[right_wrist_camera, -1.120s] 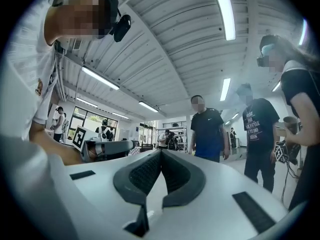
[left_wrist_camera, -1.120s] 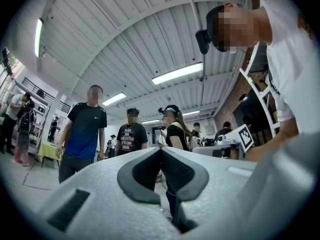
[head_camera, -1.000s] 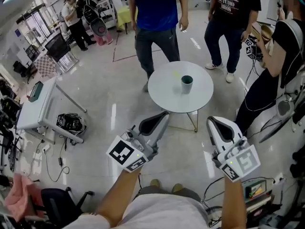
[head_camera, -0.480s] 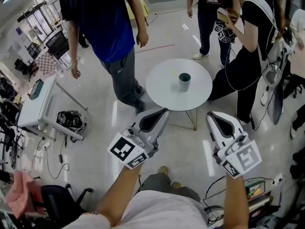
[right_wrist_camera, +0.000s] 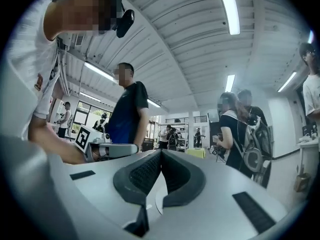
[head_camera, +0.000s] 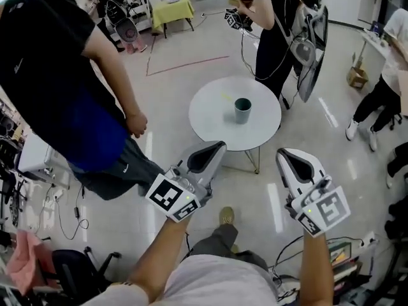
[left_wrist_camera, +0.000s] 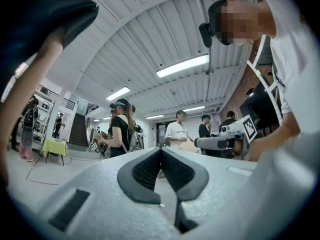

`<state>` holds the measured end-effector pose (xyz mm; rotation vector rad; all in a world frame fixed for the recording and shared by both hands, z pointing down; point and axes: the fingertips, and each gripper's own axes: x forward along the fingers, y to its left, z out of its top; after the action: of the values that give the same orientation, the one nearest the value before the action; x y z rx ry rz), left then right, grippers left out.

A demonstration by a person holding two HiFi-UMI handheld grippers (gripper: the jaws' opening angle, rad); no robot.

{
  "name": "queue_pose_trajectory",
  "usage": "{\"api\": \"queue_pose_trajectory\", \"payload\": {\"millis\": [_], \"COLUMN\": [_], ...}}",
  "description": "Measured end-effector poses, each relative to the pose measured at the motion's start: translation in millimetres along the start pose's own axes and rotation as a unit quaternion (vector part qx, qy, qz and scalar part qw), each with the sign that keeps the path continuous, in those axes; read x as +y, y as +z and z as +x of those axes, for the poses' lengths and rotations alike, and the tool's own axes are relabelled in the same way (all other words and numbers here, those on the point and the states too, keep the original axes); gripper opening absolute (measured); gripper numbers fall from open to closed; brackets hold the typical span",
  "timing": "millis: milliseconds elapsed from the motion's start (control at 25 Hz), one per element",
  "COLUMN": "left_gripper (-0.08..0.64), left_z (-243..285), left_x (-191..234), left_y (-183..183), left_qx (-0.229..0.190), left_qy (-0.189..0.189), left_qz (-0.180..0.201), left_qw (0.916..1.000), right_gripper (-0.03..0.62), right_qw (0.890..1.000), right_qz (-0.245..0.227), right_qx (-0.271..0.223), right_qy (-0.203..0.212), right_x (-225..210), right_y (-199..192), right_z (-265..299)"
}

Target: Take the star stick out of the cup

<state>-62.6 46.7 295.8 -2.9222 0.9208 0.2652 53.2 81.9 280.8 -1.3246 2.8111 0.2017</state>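
- The left gripper [head_camera: 218,146] is held out in front of the body over the floor [head_camera: 166,75]. Its nose points up and to the right, toward the near edge of the round table [head_camera: 210,123].
- The left forearm [head_camera: 156,260] is bare and runs from the lower left up toward the middle. The marker cube [head_camera: 171,198] sits at the gripper's rear end.
- In the left gripper view its two dark pads [left_wrist_camera: 145,171] are pressed together along one seam. The claw is clenched with nothing in it.
- The right gripper [head_camera: 281,153] is level with the left one and well apart from it. It points almost straight ahead, short of the table's near right edge.
- The right forearm [head_camera: 317,266] rises nearly vertically from the bottom of the head view. Its own marker cube [head_camera: 325,212] is tilted at the rear.
- In the right gripper view its pads [right_wrist_camera: 142,174] also meet in a closed seam, clenched on nothing.
- The dark teal cup [head_camera: 242,110] stands upright near the middle of the table top, slightly toward the right edge. It is well ahead of both grippers, and neither touches it.
- The star stick cannot be made out at the cup; the cup is too small in the head view.
- A thin pale yellow sliver [head_camera: 227,97] lies on the table top just behind and left of the cup. It is too small to identify.
- A person in a dark top [head_camera: 57,88] stands close at the left, bent over the floor beside the table.
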Motion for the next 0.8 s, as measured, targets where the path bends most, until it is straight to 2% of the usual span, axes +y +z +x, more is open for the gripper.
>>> {"api": "queue_pose_trajectory", "payload": {"millis": [280, 800], "left_gripper": [0.015, 0.017], "left_z": [30.4, 83.5], "left_x": [29.1, 122.8], "left_y": [-27.9, -80.1], "left_qx": [0.015, 0.069], "left_qy": [0.005, 0.012], "left_qz": [-0.006, -0.006], "left_qw": [0.9999, 0.9975], "right_gripper": [0.011, 0.011], "right_qw": [1.000, 0.999], "right_qz": [-0.003, 0.001], "right_qx": [0.012, 0.038], "right_qy": [0.003, 0.011], "right_x": [-34.7, -101.1], "right_y": [-13.8, -38.8], "right_z": [23.8, 108.5]}}
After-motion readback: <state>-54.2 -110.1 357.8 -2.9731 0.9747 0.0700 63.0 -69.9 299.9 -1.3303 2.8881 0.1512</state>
